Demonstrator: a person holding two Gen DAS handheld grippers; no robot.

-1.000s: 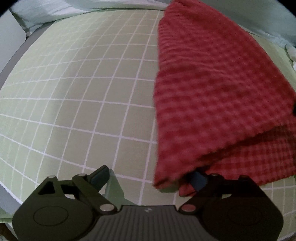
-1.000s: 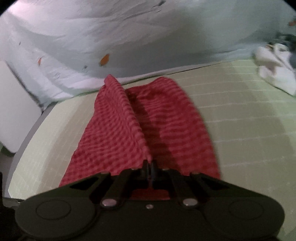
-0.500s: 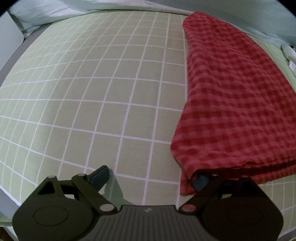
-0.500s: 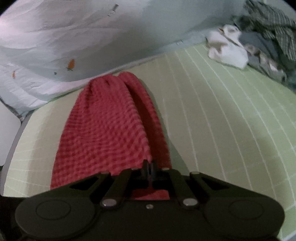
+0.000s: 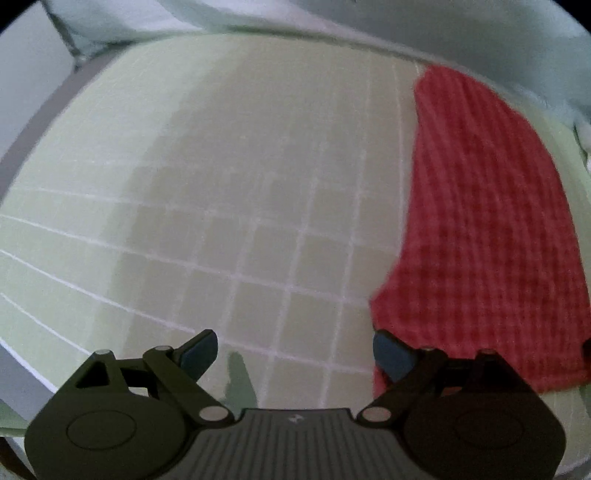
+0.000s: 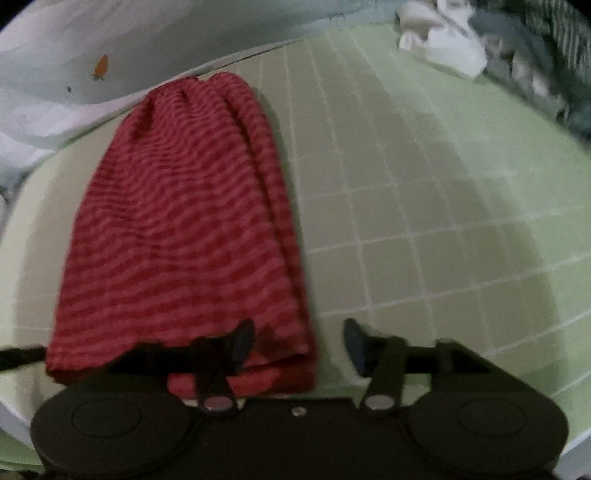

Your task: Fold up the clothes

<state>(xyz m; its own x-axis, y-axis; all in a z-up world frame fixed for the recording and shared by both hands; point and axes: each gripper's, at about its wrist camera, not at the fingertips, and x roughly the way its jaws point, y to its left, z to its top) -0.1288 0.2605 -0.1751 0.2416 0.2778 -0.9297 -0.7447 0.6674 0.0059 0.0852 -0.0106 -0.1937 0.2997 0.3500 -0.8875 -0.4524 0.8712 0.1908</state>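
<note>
From my left feed, the left hand-held gripper [image 5: 295,354] fills the bottom of the frame with its fingers spread wide and nothing between them. Its right finger [image 5: 391,354] sits right at the near edge of the red checked cloth [image 5: 480,236]; the picture is blurred there, so I cannot tell whether it touches the fabric. The cloth lies folded along the right side of the frame, running from the lower right up toward the upper right. The rest of the view is the green gridded mat [image 5: 221,221] covering the counter, with pale blue sheeting [image 5: 147,22] along the top.

On my right feed, the right hand-held gripper [image 6: 299,343] is also spread wide, gripping nothing. Its left finger [image 6: 242,343] sits over the near right corner of the cloth [image 6: 184,221], while the right finger [image 6: 354,343] is over bare mat [image 6: 443,221]. The cloth stretches from the lower left up to the upper middle of the frame as a long folded strip, with a layered fold along its right edge. Far off in the upper right corner lies a heap of other laundry [image 6: 480,44], white and grey pieces, well apart from the cloth.
</note>
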